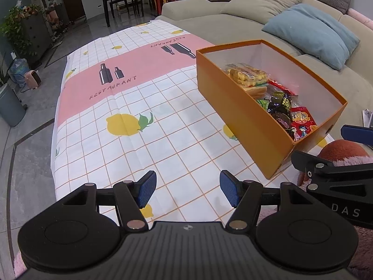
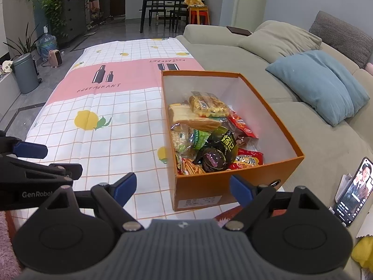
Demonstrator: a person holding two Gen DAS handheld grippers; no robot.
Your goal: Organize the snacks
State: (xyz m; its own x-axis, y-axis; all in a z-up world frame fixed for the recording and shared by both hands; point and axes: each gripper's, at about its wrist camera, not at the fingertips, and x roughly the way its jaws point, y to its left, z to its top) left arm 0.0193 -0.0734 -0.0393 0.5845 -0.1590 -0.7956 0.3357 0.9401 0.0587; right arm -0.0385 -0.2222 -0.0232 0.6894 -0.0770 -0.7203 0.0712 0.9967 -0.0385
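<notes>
An orange cardboard box (image 2: 289, 126) stands on the right part of the table and holds several snack packets: sliced bread (image 2: 186, 117), a yellow biscuit pack (image 2: 208, 105), a dark green bag (image 2: 225, 141), red packets (image 2: 248, 159). The same box (image 1: 235, 107) shows at the right in the left wrist view. My right gripper (image 2: 184, 186) hovers open just in front of the box's near end, nothing between its blue pads. My left gripper (image 1: 186, 190) hangs open over the checked tablecloth (image 1: 130, 121), left of the box, empty. Each gripper appears at the edge of the other's view.
A beige sofa (image 2: 244, 53) with a blue cushion (image 2: 321, 84) runs along the table's right side. A phone (image 2: 354, 191) leans on the sofa seat near my right gripper. A pink fluffy rug (image 1: 349, 161) lies below the table's near edge. Dining table and chairs (image 2: 163, 9) stand far back.
</notes>
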